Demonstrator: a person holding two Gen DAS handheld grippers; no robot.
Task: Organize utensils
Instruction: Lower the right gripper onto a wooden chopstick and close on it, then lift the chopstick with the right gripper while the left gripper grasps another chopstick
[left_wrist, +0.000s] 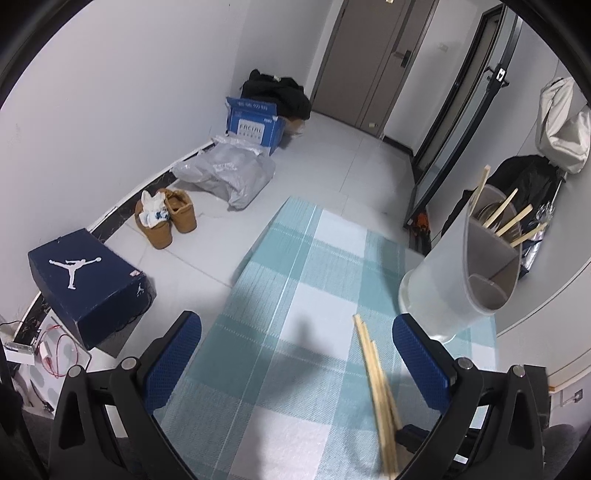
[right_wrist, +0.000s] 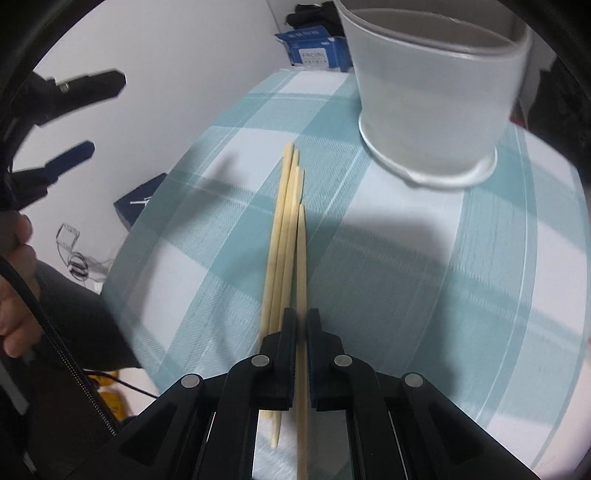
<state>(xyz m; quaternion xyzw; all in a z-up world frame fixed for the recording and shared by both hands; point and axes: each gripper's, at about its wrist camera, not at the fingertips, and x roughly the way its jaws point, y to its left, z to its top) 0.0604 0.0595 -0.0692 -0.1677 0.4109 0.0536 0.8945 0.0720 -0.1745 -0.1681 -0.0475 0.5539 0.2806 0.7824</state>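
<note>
Your left tongs (left_wrist: 295, 343) are spread wide and hold nothing. They hang over the counter (left_wrist: 317, 302), which wears a soft cloth of pale blue and white squares. Past the counter's left edge, on the tiled floor, sit a dark blue shoe box (left_wrist: 92, 284), a pair of tan boots (left_wrist: 166, 218) with white socks stuffed in one, a crinkly grey plastic bag (left_wrist: 229, 173) and an open blue carton (left_wrist: 255, 123). A black bag (left_wrist: 277, 96) lies in the corner by a brown door (left_wrist: 373, 59).

Near the counter's far right corner stands a tall frosted plastic holder (left_wrist: 454, 280) on a white round base. It has walls inside that split it into parts. Several thin wooden chopsticks (left_wrist: 506, 218) stick up out of the far part; the near part looks bare, though its bottom is hard to see.

Your right tongs (right_wrist: 302, 325) are pressed together, pinching one wooden chopstick (right_wrist: 302, 258). Just beside it on its left, a small bunch of loose chopsticks (right_wrist: 282, 236) lies flat on the cloth, tips pointing toward the holder (right_wrist: 428, 99). They are long, smooth and pale yellow. Nothing sits between the sticks and the holder.
</note>
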